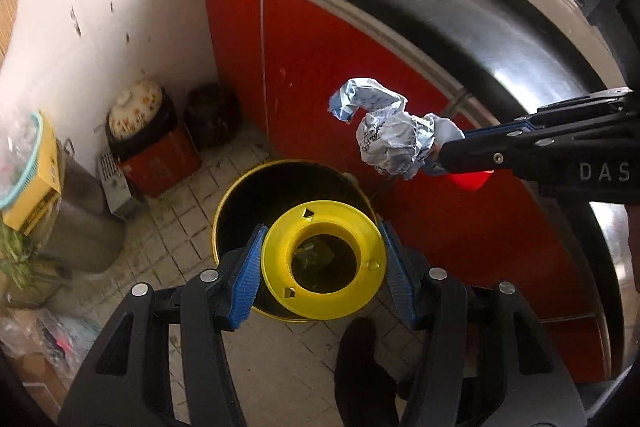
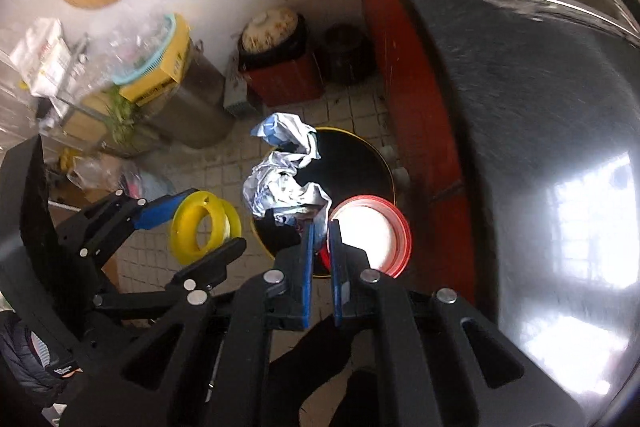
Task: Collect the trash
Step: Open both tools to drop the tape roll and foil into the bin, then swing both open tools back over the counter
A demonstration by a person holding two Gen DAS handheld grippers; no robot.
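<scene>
My left gripper is shut on a yellow plastic spool, its blue pads pressing on the spool's two sides. It hangs right above a black trash bin with a yellow rim on the tiled floor. My right gripper is shut on a crumpled silver and blue wrapper, over the same bin. A red-rimmed white lid lies against its right finger; I cannot tell whether it is pinched too. In the left wrist view the right gripper comes in from the right with the wrapper.
Red cabinet doors under a black counter stand close behind the bin. A flowered ceramic pot on a red box, a dark jar and a steel pot line the wall at left. A person's dark shoe is below.
</scene>
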